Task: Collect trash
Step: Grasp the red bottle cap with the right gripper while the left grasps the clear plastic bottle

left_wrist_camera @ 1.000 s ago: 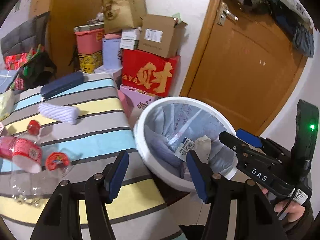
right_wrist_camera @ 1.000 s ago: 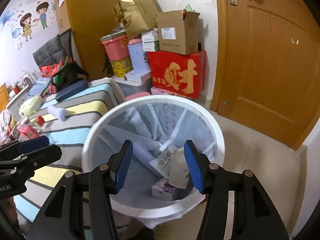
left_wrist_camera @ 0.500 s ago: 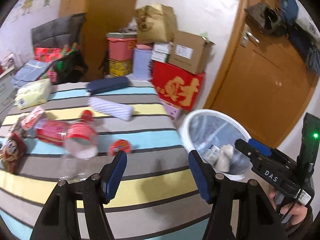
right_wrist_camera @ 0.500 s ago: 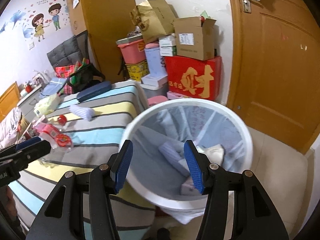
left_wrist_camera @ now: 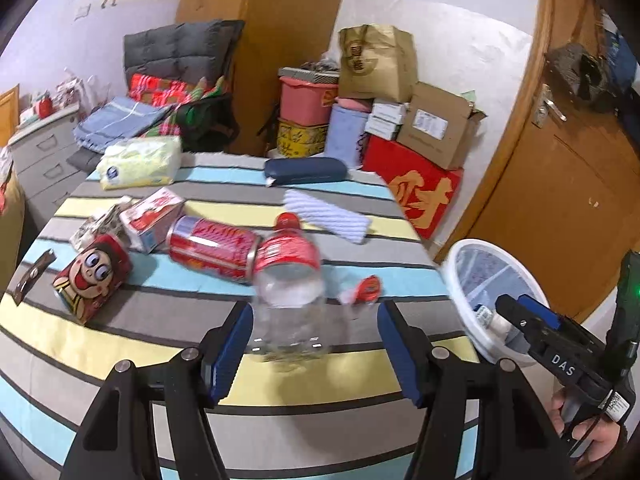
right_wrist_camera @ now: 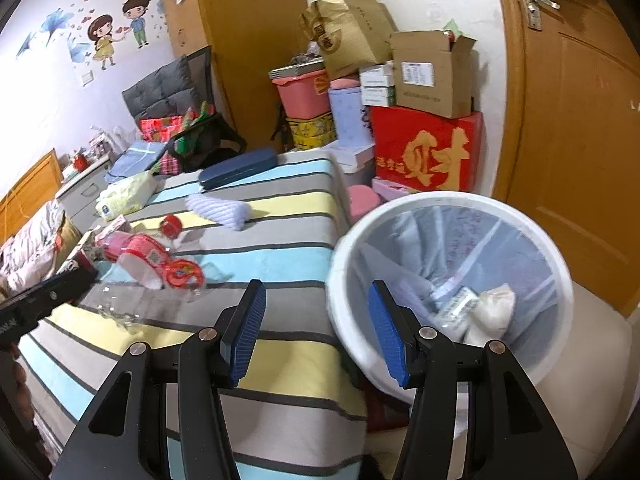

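Left wrist view shows left gripper (left_wrist_camera: pixel 314 342) spread, lining up on clear plastic bottle (left_wrist_camera: pixel 289 280) lying mid-bed (left_wrist_camera: pixel 280 384); next: straddle, pinch, carry to bin (left_wrist_camera: pixel 460 280) off the bed's right edge.

Left claw (left_wrist_camera: pixel 314 346) spread wide and empty, right claw (right_wrist_camera: pixel 316 332) likewise gaping, empty

A wooden door (right_wrist_camera: pixel 580 152) stands beside stacked boxes (right_wrist_camera: pixel 424 144), with cartoon stickers (right_wrist_camera: pixel 116 36) on the wall.
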The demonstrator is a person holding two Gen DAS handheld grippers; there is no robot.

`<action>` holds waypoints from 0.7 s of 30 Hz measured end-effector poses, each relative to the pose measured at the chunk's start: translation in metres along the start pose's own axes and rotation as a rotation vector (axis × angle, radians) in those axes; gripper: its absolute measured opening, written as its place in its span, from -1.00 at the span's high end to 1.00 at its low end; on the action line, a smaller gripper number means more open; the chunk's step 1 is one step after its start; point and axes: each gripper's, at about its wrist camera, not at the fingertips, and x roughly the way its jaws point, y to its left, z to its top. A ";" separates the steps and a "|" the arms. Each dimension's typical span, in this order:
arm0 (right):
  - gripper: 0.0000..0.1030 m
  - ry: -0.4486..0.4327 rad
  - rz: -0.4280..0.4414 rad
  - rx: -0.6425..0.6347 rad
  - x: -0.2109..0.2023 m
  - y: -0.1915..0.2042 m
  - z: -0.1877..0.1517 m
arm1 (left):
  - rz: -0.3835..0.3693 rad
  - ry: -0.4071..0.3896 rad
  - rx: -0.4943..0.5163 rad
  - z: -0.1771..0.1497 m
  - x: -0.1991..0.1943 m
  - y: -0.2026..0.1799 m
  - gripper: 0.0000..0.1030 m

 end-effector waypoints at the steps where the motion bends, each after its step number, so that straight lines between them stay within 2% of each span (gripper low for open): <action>1: -0.06 0.002 0.000 -0.005 0.002 0.004 0.000 | -0.002 0.004 -0.001 0.000 0.002 0.002 -0.29; 5: -0.06 0.010 0.017 -0.016 0.010 0.018 0.003 | -0.012 0.023 -0.018 0.006 0.018 0.014 -0.40; 10: -0.06 0.025 0.030 -0.024 0.023 0.035 0.008 | -0.033 0.061 -0.011 0.012 0.042 0.020 -0.40; 13: -0.06 0.038 0.045 -0.027 0.031 0.042 0.011 | -0.014 0.087 0.002 0.012 0.052 0.022 -0.40; 18: -0.06 0.053 0.073 -0.029 0.041 0.051 0.014 | -0.051 0.136 0.003 0.011 0.068 0.028 -0.41; 21: -0.06 0.066 0.103 -0.027 0.046 0.056 0.014 | -0.026 0.143 0.025 0.008 0.072 0.030 -0.41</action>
